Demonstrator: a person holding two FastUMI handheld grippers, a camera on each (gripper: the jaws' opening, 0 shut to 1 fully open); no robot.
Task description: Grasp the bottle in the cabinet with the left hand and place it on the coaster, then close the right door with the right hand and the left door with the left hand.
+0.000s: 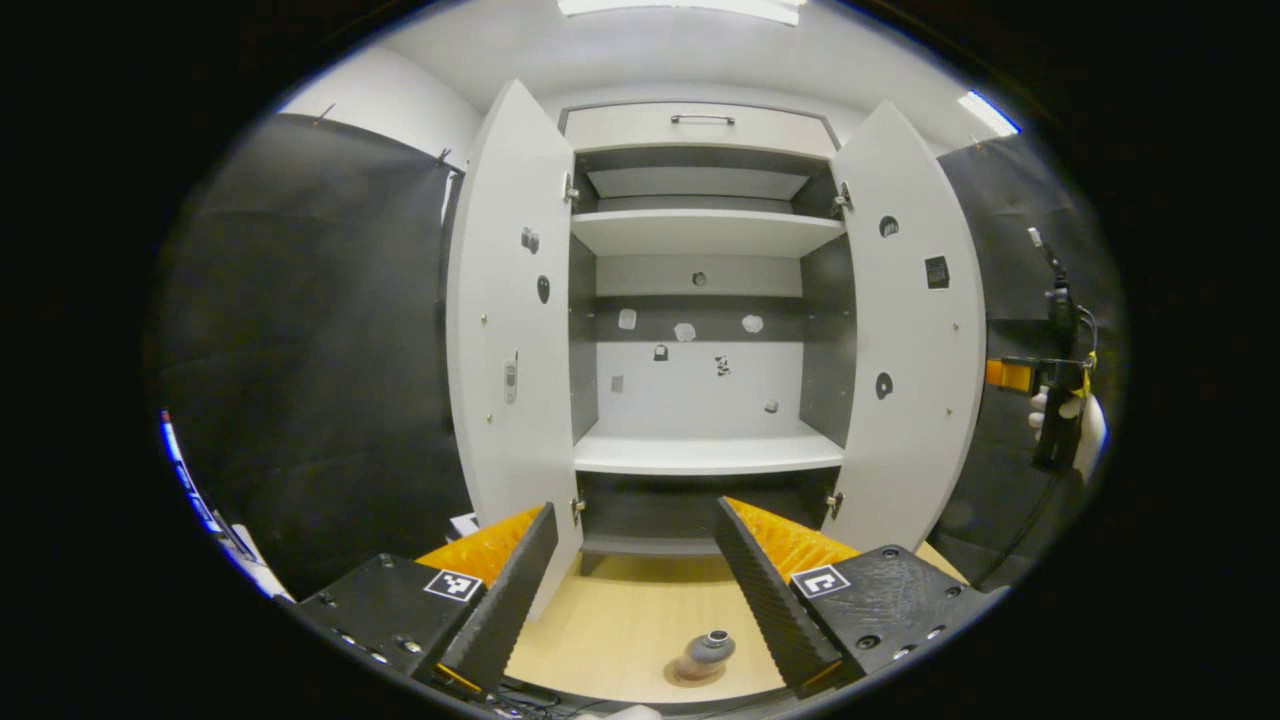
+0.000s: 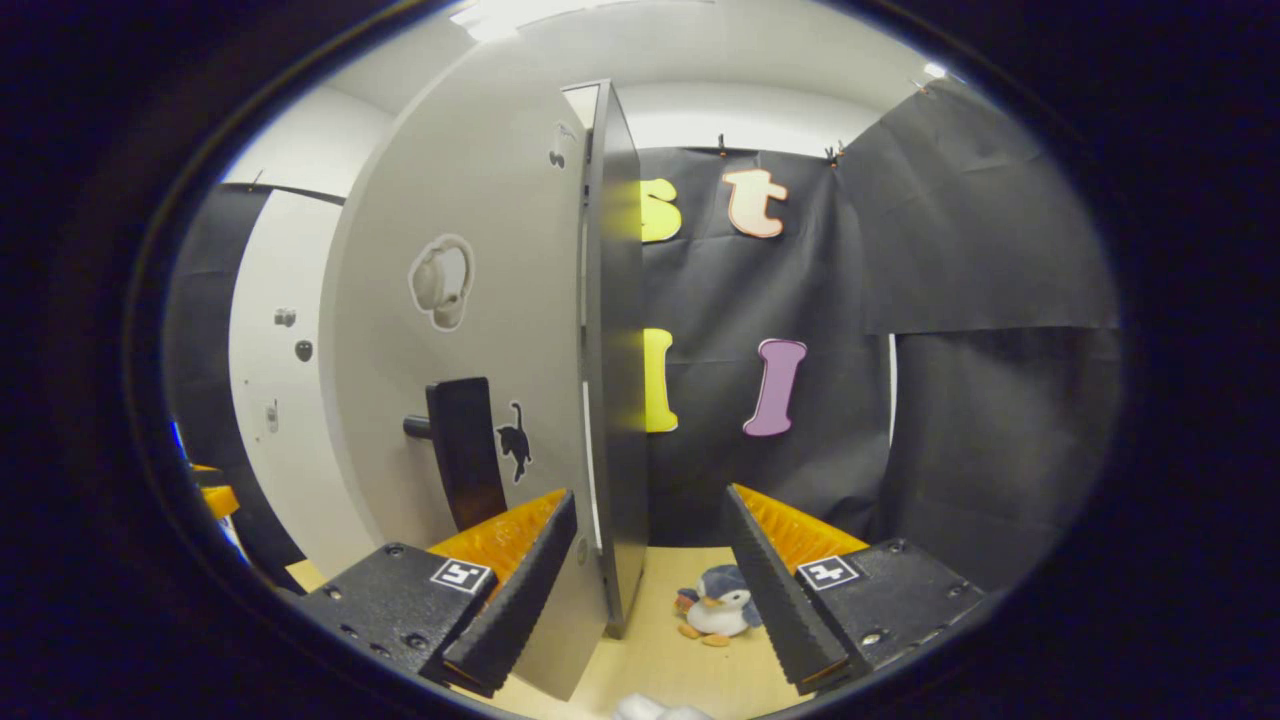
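Observation:
The white cabinet (image 1: 705, 455) stands with both doors wide open and its shelves bare. A small dark bottle (image 1: 710, 648) stands upright on a round brown coaster (image 1: 683, 678) on the wooden surface, low between my left gripper's fingers. My left gripper (image 1: 636, 508) is open and holds nothing. The right door (image 1: 910, 330) swings out toward my right gripper (image 1: 1010, 375), which a gloved hand holds beside the door's outer face. In the right gripper view, my right gripper (image 2: 648, 495) is open, and the right door's dark edge (image 2: 615, 400) stands between its fingers, close to the left one.
A black handle (image 2: 462, 450) and stickers sit on the right door's face. A plush penguin (image 2: 718, 605) lies on the wooden surface behind that door. The left door (image 1: 510, 320) juts out on the left. Black cloth walls close in both sides.

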